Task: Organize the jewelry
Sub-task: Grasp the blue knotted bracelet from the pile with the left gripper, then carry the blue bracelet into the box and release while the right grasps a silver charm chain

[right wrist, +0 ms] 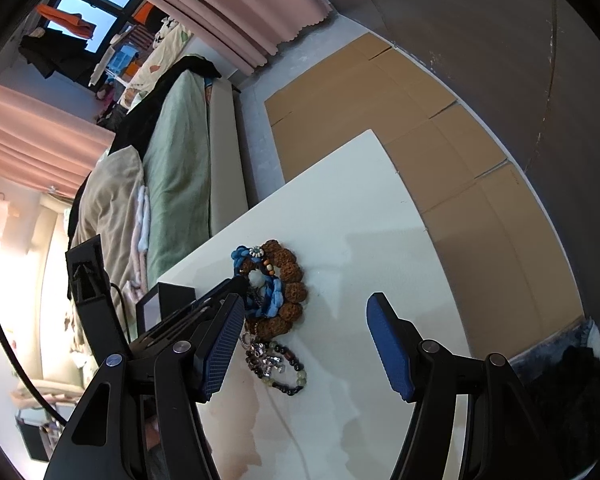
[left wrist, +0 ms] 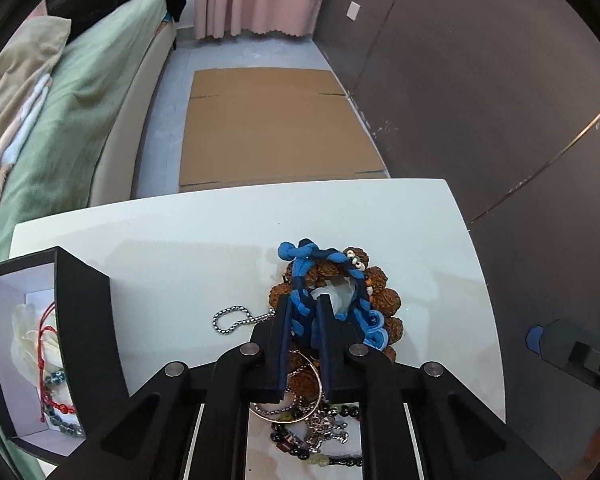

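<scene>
**Jewelry pile being picked, blue braided piece in the left grip**

Jewelry pile [left wrist: 332, 320] sits toward the right edge of the tabletop [left wrist: 180, 240]: blue braided bracelet [left wrist: 300, 264], brown seed-bead bracelet [left wrist: 384, 300], steel chain [left wrist: 236, 318], thin bangle [left wrist: 296, 404], dark bead bracelet [right wrist: 288, 376]. Left gripper [left wrist: 303, 312] is narrowed on a strand of the blue braid, pads pressing it. Right gripper [right wrist: 304, 340] hangs wide above the tabletop, holding nothing.

Step judged: pick-up of the blue piece for the black box [left wrist: 80, 320] at the left edge, which already holds red-cord and beaded items. Next move likely needs a lift that frees the braid from the brown beads it overlaps.

Hard to tell: whether the braid is tangled with the chain; lower pile is hidden under the left fingers; the box is cut off by the frame.
</scene>
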`<state>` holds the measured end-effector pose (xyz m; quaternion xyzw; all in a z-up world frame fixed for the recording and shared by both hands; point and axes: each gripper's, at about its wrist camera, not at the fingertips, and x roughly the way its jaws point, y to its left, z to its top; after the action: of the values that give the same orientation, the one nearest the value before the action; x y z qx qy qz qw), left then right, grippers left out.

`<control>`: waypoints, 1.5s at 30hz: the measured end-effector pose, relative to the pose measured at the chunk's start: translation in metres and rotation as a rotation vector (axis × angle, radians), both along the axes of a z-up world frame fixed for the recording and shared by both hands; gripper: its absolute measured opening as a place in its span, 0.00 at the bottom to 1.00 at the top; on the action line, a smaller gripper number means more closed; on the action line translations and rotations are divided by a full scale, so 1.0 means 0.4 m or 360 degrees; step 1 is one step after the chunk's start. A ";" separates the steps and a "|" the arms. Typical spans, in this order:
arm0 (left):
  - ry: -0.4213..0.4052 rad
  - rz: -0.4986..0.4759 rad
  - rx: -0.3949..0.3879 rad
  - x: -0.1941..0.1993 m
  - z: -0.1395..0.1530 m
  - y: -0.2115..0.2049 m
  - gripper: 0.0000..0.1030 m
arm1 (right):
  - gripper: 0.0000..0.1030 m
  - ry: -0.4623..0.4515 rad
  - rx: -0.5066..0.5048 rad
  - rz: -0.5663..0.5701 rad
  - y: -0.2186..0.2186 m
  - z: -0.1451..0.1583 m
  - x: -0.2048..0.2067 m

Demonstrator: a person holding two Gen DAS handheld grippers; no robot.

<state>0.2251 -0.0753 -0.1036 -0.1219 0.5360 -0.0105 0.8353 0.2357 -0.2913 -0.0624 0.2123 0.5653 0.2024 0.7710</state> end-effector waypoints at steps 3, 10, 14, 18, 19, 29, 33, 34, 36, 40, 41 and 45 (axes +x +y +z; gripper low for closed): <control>-0.0040 0.0003 0.0004 -0.011 0.015 0.008 0.09 | 0.63 -0.0002 -0.0016 0.0012 0.008 0.000 -0.001; -0.0152 -0.0036 -0.0031 -0.058 0.081 0.027 0.01 | 0.63 -0.0012 -0.0033 0.0045 0.028 0.000 0.001; -0.0183 -0.0043 -0.0033 -0.067 0.110 0.034 0.01 | 0.63 -0.0003 -0.0042 0.0063 0.040 -0.007 0.002; -0.0221 -0.0056 -0.0027 -0.083 0.145 0.044 0.01 | 0.63 -0.0004 -0.0046 0.0064 0.045 -0.007 0.001; -0.0230 -0.0057 -0.0021 -0.087 0.153 0.046 0.01 | 0.63 -0.0008 -0.0048 0.0067 0.048 -0.006 0.000; -0.0313 0.0019 0.0004 -0.141 0.219 0.115 0.01 | 0.62 -0.0044 -0.0028 0.0218 0.134 -0.013 -0.022; -0.0319 0.0047 0.0015 -0.165 0.228 0.147 0.01 | 0.55 -0.0055 -0.0045 0.0302 0.186 -0.020 -0.035; -0.0321 0.0054 0.0018 -0.173 0.231 0.156 0.01 | 0.52 -0.0054 -0.0060 0.0324 0.200 -0.024 -0.038; -0.0327 0.0066 0.0023 -0.184 0.237 0.168 0.01 | 0.50 -0.0051 -0.0092 0.0350 0.220 -0.031 -0.041; -0.0341 0.0099 0.0019 -0.207 0.248 0.203 0.01 | 0.49 -0.0014 -0.0134 0.0415 0.256 -0.049 -0.050; -0.0344 0.0105 0.0015 -0.211 0.249 0.210 0.01 | 0.49 0.0004 -0.0122 0.0429 0.263 -0.055 -0.052; -0.0364 0.0124 0.0001 -0.227 0.255 0.233 0.01 | 0.49 0.0038 -0.0116 0.0457 0.282 -0.071 -0.058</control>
<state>0.1343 0.0178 -0.0015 -0.1403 0.4322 0.0084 0.8908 0.2127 -0.1786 -0.0908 0.1035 0.6060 0.2875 0.7344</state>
